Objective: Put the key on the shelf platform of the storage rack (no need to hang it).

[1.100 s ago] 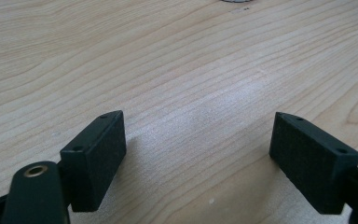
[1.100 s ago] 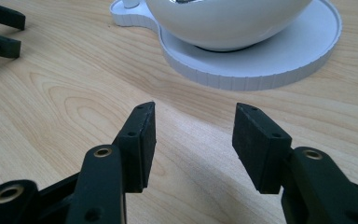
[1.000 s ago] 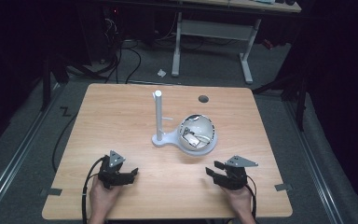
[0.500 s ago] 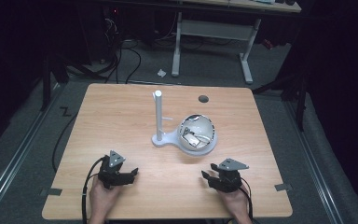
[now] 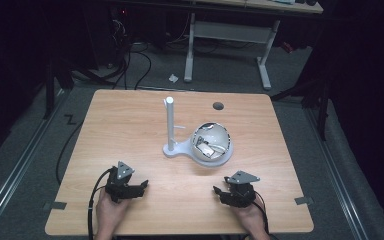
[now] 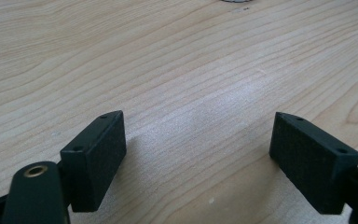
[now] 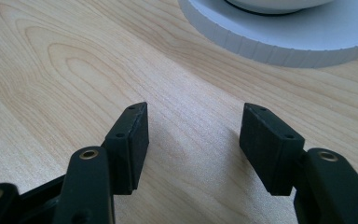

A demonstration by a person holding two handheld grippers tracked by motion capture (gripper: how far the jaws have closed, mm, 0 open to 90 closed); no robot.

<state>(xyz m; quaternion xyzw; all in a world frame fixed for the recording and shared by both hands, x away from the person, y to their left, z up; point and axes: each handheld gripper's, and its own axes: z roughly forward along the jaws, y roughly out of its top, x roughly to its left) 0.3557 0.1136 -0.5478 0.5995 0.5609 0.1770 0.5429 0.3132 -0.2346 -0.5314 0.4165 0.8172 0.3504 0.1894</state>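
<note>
From the high view, the right gripper [image 5: 219,190] has drawn back toward the near edge of the table [image 5: 130,125] over the last second, so that it now sits level with the left gripper [image 5: 141,185], which has not moved; both hands rest low on the wood, well apart from each other. I read that retreat as a settling into a ready stance rather than a reach, so the work on the white stand [image 5: 180,149] looks not yet begun. That stand lies at the middle of the table, its upright post [image 5: 169,122] rising from the left end of the base, and a rounded bowl [image 5: 211,141] sitting on the wide right end. Inside the bowl lie pale and dark bits, too small to name, and the bowl itself looks glossy or partly clear. A round dark hole [image 5: 218,105] marks the far side of the table behind it. In the left gripper view, the left gripper [image 6: 198,140] holds its jaws spread wide over bare wood with nothing between them, the stand a mere sliver at the top edge. In the right gripper view, the right gripper [image 7: 193,128] also stands with jaws parted and empty, pointing at the ribbed white rim of the stand's base [image 7: 279,44], which lies near ahead but apart from the pads.
</note>
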